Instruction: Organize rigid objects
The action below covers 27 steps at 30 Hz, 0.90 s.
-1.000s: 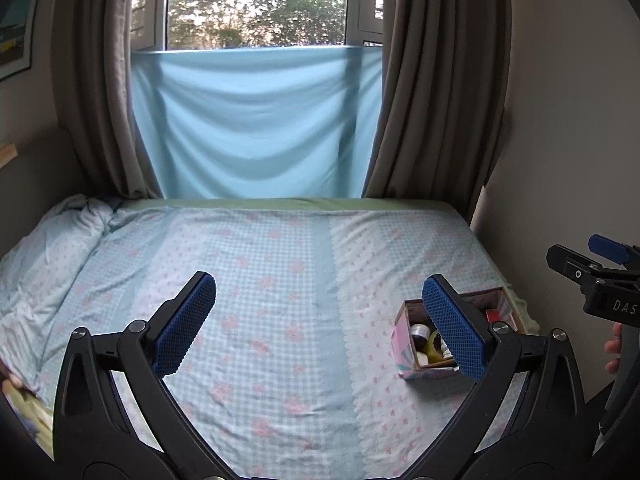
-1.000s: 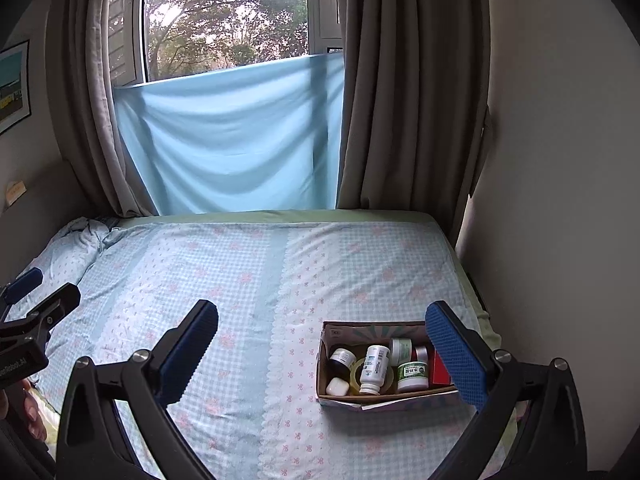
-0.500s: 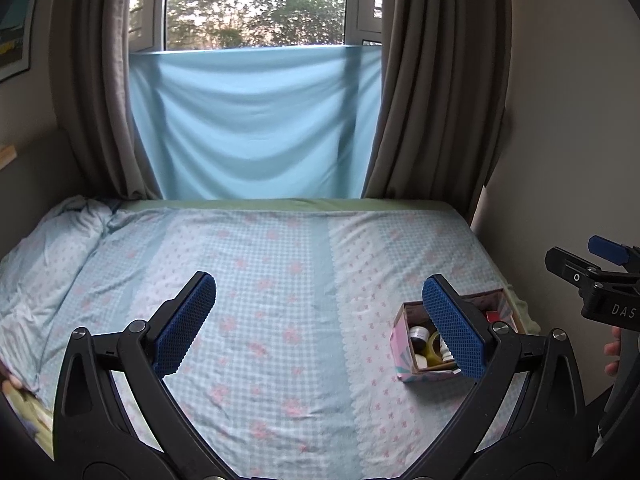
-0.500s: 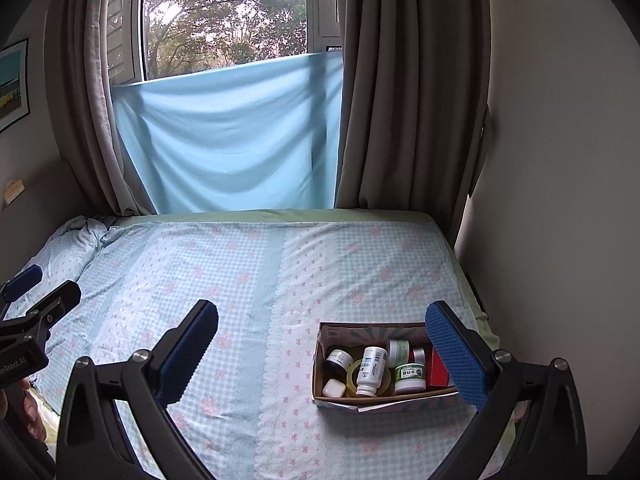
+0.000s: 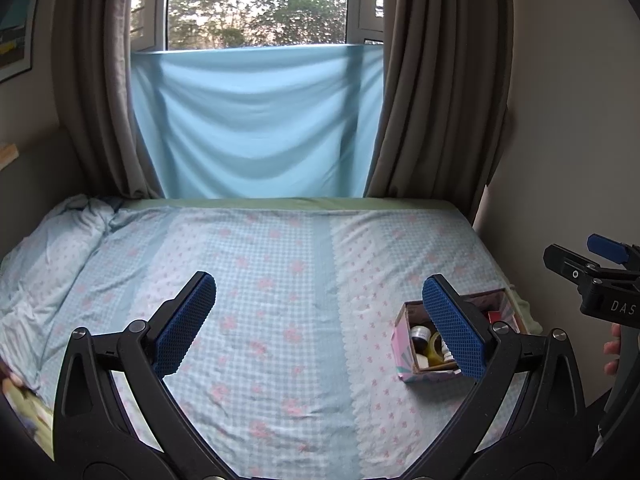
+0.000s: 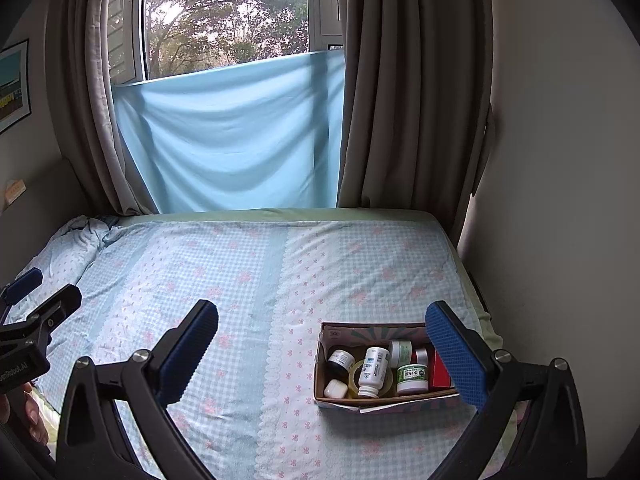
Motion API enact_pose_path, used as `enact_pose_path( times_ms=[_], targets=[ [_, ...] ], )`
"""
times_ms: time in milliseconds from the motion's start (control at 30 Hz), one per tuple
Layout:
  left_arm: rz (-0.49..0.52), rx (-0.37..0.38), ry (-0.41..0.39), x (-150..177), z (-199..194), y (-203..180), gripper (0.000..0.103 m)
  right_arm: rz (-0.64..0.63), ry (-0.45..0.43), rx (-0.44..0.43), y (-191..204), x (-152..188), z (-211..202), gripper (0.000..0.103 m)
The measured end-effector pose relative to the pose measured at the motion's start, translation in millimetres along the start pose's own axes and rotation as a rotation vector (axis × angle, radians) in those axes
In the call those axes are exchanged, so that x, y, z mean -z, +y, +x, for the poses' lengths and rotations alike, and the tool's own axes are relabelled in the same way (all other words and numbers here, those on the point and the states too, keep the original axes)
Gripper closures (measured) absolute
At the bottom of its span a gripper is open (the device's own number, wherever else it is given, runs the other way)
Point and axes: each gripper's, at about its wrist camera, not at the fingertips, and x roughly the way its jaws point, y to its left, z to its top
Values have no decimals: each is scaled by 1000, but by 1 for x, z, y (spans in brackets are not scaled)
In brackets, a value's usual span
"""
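Behind the bed (image 6: 248,280) a blue cloth (image 6: 232,136) hung across the window between grey curtains, and we held both tongs above the checked bedspread with nothing in either. Our left tongs (image 5: 320,324) stood wide apart, and the right tongs (image 6: 324,356) did too. Every rigid thing we could see sat in the open cardboard box (image 6: 320,364), which lay on the bedspread low and just inside the right finger of the right tongs, and partly behind the right finger of the left tongs. Inside it a white bottle (image 6: 374,372) leaned over a roll of tape (image 6: 354,376). A dark jar (image 6: 340,360) lay beside them, with a small white case (image 6: 335,389) in front and a green-labelled jar (image 6: 412,378) and a red box (image 6: 440,368) toward the right wall. Such a scene would fit the things gathered in already, or a box waiting to be sorted out; we could not tell which. Should anything be lifted, we judged it best to come down over the box from above, take one item at a time across its narrow body, and close gently, since the leaning bottle looked ready to roll and the soft bed would let the box tip.
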Motion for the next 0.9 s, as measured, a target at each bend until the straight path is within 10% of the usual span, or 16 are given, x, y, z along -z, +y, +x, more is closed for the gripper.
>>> enact_pose_path(
  times_ms=[900],
  targets=[
    [23, -33, -36, 0, 12, -9, 0, 4, 3, 1, 4, -8, 11, 0]
  ],
)
